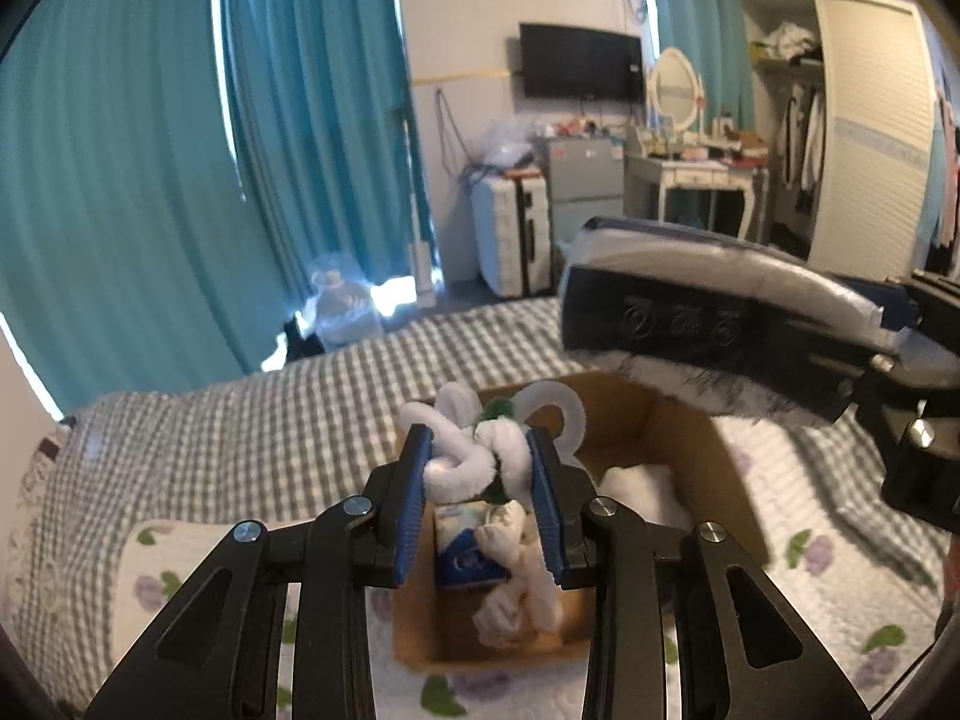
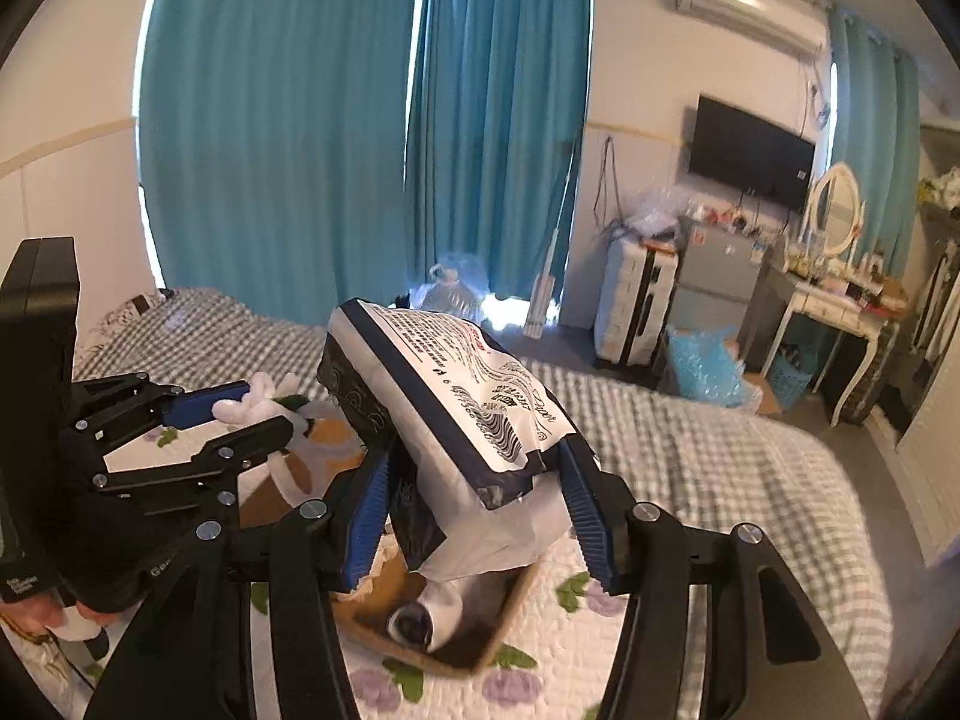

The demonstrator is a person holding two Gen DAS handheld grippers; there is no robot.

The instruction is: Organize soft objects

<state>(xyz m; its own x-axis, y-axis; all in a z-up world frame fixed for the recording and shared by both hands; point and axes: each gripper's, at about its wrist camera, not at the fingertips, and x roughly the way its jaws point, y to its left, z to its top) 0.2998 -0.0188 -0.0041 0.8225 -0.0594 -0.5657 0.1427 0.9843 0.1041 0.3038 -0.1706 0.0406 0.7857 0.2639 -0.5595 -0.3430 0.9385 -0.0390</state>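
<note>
Both claws loaded above the box, and two drops could tangle.

The left gripper [image 1: 480,480] is clamped on a white plush [image 1: 474,450] right over the open box [image 1: 678,420] on the bed [image 1: 240,432]; the right gripper [image 2: 474,504] pinches a tissue pack [image 2: 444,396] just beside it, also over the box. The pack is gripped only near one end and sags, so I reckon it may slip or land across the rim. The plush's loops could snag a pad on release. The box already holds a small packet [image 1: 465,546] and white cloth [image 1: 522,576], so room looks tight.
</note>
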